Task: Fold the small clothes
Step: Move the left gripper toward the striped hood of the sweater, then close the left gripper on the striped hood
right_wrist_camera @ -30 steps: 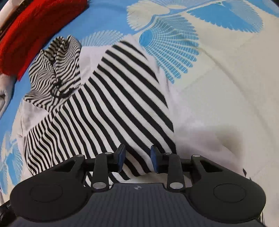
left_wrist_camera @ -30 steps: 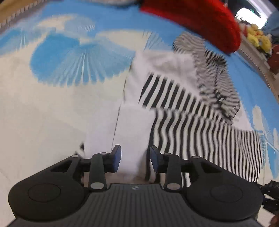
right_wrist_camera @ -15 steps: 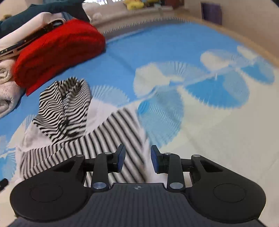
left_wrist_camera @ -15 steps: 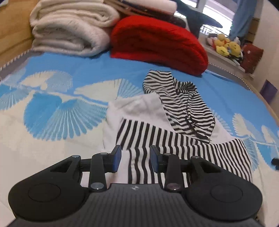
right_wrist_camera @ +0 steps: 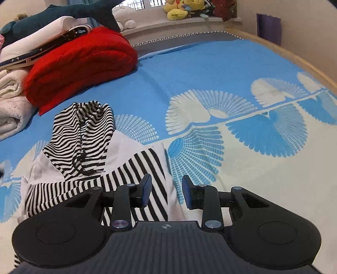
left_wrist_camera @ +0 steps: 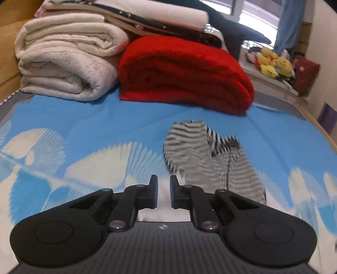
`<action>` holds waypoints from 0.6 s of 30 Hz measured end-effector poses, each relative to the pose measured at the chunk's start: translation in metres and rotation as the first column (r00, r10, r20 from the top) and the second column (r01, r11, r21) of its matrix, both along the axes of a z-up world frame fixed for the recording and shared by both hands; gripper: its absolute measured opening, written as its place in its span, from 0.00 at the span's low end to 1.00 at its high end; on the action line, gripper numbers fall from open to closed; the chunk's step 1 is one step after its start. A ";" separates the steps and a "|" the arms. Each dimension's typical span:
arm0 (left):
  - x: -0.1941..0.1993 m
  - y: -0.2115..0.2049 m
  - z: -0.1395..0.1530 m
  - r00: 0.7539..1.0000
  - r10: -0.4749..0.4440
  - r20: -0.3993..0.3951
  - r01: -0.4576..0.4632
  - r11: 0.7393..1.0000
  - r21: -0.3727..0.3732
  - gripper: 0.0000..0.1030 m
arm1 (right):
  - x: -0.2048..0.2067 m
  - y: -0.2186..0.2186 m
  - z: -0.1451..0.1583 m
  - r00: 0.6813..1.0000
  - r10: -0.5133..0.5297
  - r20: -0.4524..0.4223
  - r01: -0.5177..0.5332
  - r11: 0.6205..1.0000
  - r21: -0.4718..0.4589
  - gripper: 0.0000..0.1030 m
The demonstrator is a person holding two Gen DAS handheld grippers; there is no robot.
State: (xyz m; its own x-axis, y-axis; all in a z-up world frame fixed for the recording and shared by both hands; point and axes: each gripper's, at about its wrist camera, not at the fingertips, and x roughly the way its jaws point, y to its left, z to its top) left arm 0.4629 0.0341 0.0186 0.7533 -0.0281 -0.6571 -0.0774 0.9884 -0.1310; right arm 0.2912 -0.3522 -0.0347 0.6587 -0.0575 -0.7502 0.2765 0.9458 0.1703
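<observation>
A small black-and-white striped hoodie point(right_wrist_camera: 88, 151) lies on the blue and cream bedspread point(right_wrist_camera: 210, 73). Its hood points away from me and a striped fold lies across its white body. My right gripper point(right_wrist_camera: 166, 190) is open and empty above the garment's right edge. In the left wrist view the hoodie point(left_wrist_camera: 210, 160) is blurred, ahead and to the right. My left gripper point(left_wrist_camera: 163, 189) has a narrow gap between its pads and holds nothing; white cloth shows below it.
A folded red blanket point(left_wrist_camera: 185, 73) and a stack of cream blankets point(left_wrist_camera: 63, 63) lie at the far end of the bed. A plush shark point(right_wrist_camera: 63, 12) lies on top. Yellow soft toys point(left_wrist_camera: 273, 65) sit on the window ledge. A wooden bed rim point(right_wrist_camera: 294, 57) runs along the right.
Both grippers have lifted and tilted up from the hoodie, so the far end of the bed shows. The left gripper's gap has narrowed. The right gripper has opened wider.
</observation>
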 end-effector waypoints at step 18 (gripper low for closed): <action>0.260 -0.022 -0.083 0.996 0.080 -0.048 -0.082 0.996 -0.043 0.41 | 0.022 -0.001 -0.021 0.998 -0.013 -0.056 0.015 0.999 0.029 0.13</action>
